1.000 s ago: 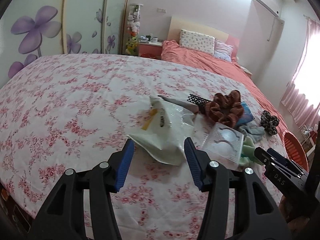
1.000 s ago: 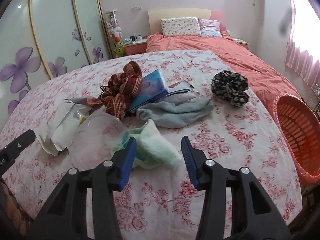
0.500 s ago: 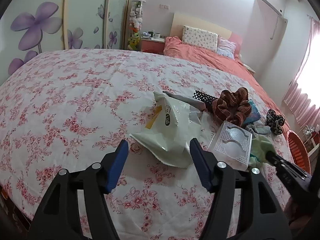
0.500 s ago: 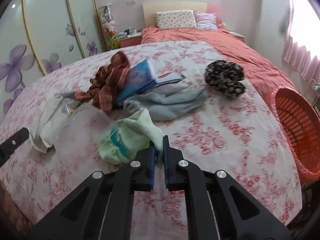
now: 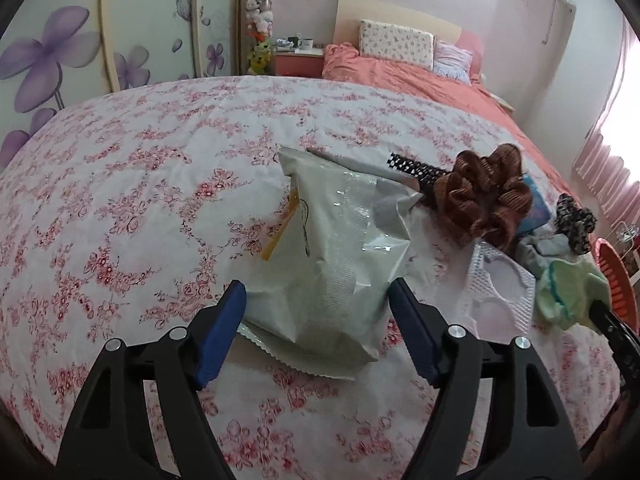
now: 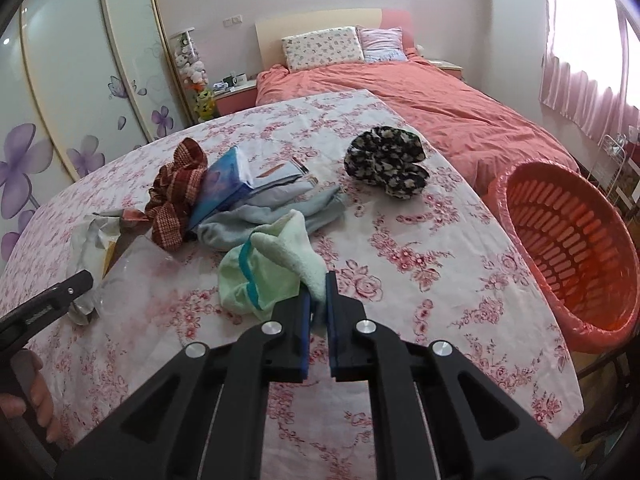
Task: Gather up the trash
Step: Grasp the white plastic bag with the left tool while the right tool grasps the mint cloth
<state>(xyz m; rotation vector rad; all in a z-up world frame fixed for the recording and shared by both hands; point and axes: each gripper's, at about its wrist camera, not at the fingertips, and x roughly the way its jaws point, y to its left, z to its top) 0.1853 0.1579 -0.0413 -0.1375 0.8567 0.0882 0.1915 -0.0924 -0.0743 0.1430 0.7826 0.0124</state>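
Clutter sits heaped on the flowered bedspread (image 5: 140, 168): a pale crinkled bag (image 5: 332, 264), a clear plastic tray (image 5: 502, 296), a brown scrunchie (image 5: 486, 196), a blue box (image 6: 224, 182), a grey-blue cloth (image 6: 272, 216) and a green cloth (image 6: 272, 272). The left gripper (image 5: 316, 300) stands with its jaws spread to either side of the bag's near end, not touching it, which looks like lining up for a grab on the widest piece of trash; those jaws have just been opening, and the bag now fills more of the gap than a second ago. The right gripper (image 6: 318, 300) is pinched shut on a corner of the green cloth, probably so it can be lifted clear toward the orange basket (image 6: 568, 240) standing off the bed's right edge. A second ago its jaws were apart with that cloth lying ahead of them. Bag and tray lie on the bed, uncollected.
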